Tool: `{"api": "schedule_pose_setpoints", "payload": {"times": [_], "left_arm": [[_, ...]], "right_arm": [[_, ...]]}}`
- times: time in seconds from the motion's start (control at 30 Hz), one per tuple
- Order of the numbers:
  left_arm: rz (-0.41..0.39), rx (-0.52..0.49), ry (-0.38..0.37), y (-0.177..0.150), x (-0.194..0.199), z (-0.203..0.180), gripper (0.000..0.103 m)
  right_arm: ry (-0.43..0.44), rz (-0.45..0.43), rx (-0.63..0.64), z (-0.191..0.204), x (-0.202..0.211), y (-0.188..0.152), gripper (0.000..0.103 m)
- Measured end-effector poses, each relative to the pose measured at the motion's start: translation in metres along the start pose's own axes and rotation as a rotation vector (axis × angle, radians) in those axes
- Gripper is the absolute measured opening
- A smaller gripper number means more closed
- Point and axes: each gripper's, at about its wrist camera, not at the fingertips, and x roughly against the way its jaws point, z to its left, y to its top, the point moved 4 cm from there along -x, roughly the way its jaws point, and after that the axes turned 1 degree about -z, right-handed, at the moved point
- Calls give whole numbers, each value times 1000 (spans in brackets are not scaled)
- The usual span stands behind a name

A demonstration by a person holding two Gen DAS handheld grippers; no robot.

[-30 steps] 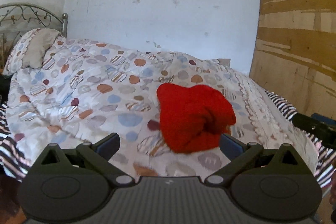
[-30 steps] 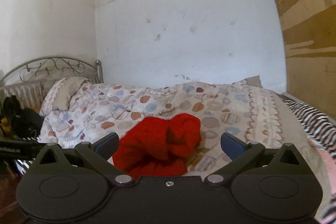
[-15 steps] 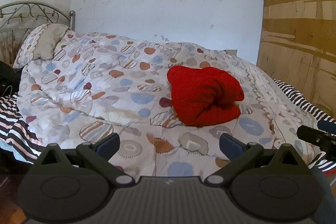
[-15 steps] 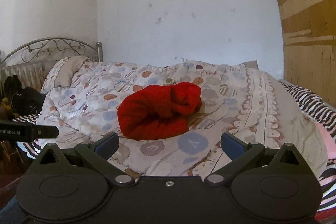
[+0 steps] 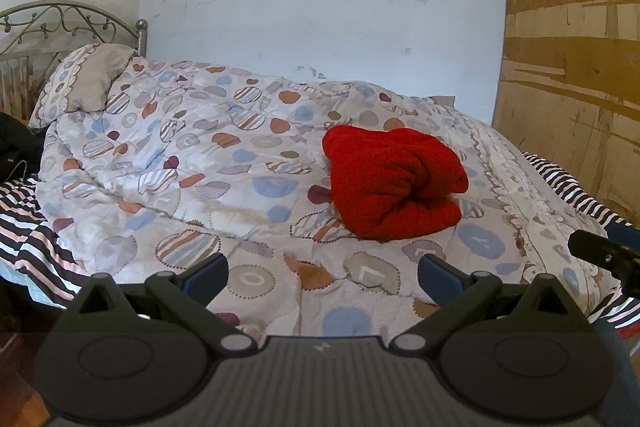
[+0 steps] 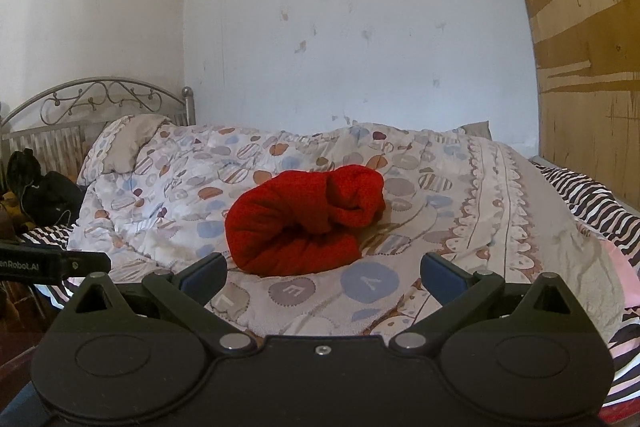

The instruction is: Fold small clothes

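A red knit garment [image 5: 394, 183] lies bunched in a lump on the patterned duvet [image 5: 200, 163], right of centre in the left wrist view. From the right wrist the same red garment [image 6: 304, 219] sits just left of centre on the duvet [image 6: 460, 227]. My left gripper [image 5: 323, 273] is open and empty, held back over the bed's near edge, short of the garment. My right gripper [image 6: 323, 273] is likewise open with nothing between its fingers, also short of the garment. The right gripper's tip [image 5: 604, 255] shows at the left view's right edge.
A pillow [image 5: 86, 83] rests against the metal headboard [image 5: 68, 23] at the left. A striped sheet [image 6: 592, 199] edges the bed on both sides. A wooden board [image 5: 572, 47] stands at the right, a white wall behind. Dark items [image 6: 44, 191] lie left of the bed.
Both grippers have drawn back from the red garment, which now looks smaller and farther away. It stays bunched on the duvet; both grippers stay open.
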Motion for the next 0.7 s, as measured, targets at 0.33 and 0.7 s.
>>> {"api": "schedule_pose_setpoints", "payload": {"times": [0.33,0.7], "left_arm": [[3,0,-3,-1,0,1,102],[2,0,-2,-1,0,1,102]], "right_arm": [[-5,-6,4,-1,1,0,103],[-5,-5,3,-1,1,0,103]]}}
